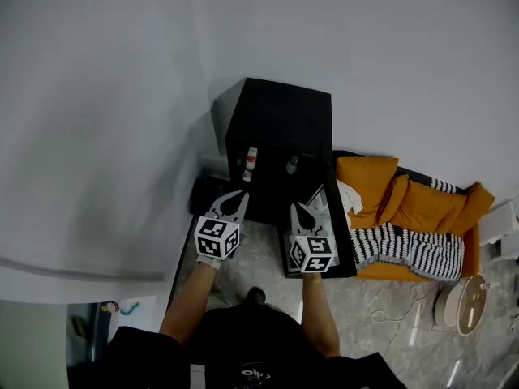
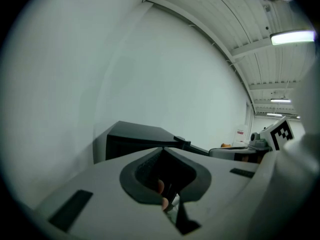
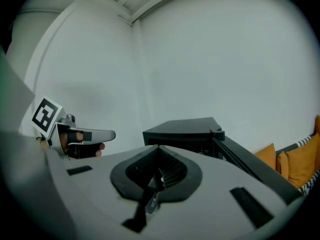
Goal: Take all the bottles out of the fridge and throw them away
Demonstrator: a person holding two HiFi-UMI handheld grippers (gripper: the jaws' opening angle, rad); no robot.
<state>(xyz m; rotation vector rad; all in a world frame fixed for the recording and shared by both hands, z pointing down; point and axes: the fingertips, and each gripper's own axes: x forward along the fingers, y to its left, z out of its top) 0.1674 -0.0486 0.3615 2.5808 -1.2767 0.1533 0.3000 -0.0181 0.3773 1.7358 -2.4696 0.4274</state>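
A black box-shaped fridge (image 1: 280, 120) is sitting on the floor against a white wall (image 1: 122, 96), and its fridge door (image 1: 345, 241) is hanging wide open to the fridge's right, which is leaving the inside within reach. At the front of the fridge's dim interior, a bottle with a red and white label (image 1: 250, 164) is standing upright, and a second, darker bottle (image 1: 292, 165) is showing beside it, too small to describe further. Neither bottle is being touched, so the task appears to be only beginning. A person is standing directly in front of the fridge with both bare forearms stretching forward side by side. The left gripper (image 1: 233, 203) is pointing at the fridge's left front corner, and the right gripper (image 1: 312, 211) is pointing at the opening, just beside the open door. Both are aiming roughly level, tipping slightly downward, with their marker cubes facing up. In the left gripper view, the jaws of the left gripper (image 2: 162, 149) are pressing together on nothing, and the right gripper (image 3: 157, 146) is likewise clenched and empty, probably because nothing is being carried yet. Orange sofa cushions (image 1: 422, 205) are lying beyond the fridge's open door.
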